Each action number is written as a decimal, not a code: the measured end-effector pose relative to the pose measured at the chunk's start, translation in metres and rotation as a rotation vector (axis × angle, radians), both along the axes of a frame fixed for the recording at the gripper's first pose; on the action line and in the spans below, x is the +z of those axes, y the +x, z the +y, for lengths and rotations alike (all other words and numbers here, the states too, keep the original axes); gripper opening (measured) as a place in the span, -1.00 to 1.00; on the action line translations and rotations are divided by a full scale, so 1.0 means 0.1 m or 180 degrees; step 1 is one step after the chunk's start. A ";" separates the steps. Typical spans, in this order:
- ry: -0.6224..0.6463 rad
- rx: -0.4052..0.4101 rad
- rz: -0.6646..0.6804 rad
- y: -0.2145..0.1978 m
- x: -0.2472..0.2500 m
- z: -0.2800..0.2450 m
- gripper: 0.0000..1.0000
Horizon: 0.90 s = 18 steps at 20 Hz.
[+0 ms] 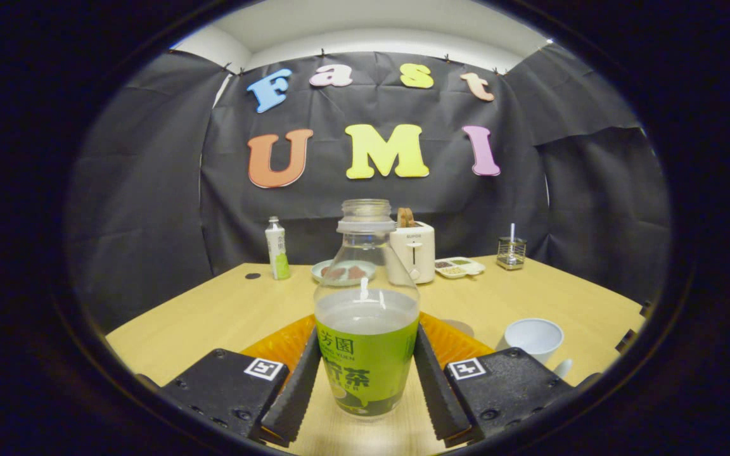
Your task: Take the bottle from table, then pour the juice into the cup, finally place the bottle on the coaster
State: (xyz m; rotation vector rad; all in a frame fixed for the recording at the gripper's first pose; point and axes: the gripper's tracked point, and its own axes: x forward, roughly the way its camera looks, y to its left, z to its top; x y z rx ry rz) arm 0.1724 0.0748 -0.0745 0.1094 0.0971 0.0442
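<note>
A clear bottle (365, 304) with a green label stands upright between my fingers, its cap off and pale juice filling it to just above the label. My gripper (366, 332) is shut on it, both fingers pressing the label's sides. The bottle's base looks level with the wooden table (213, 310). An orange ribbed coaster (276, 345) lies flat just behind the bottle and spreads out past both fingers. A white cup (533, 339) stands upright on the table to the right, just beyond my right finger.
Along the back of the table stand a small white and green bottle (277, 250), a plate with food (343, 271), a white toaster (412, 250), a divided dish (460, 267) and a small glass holder (511, 252). Black cloth walls close the booth.
</note>
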 end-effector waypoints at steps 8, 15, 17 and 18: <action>0.0698 0.0360 0.0091 -0.05 0.29 0.15 0.60; 0.1695 0.0703 0.0111 -0.05 0.48 0.27 0.59; 0.1995 0.0835 0.0120 -0.08 0.51 0.29 0.58; 0.2127 0.0876 0.0130 -0.09 0.52 0.29 0.58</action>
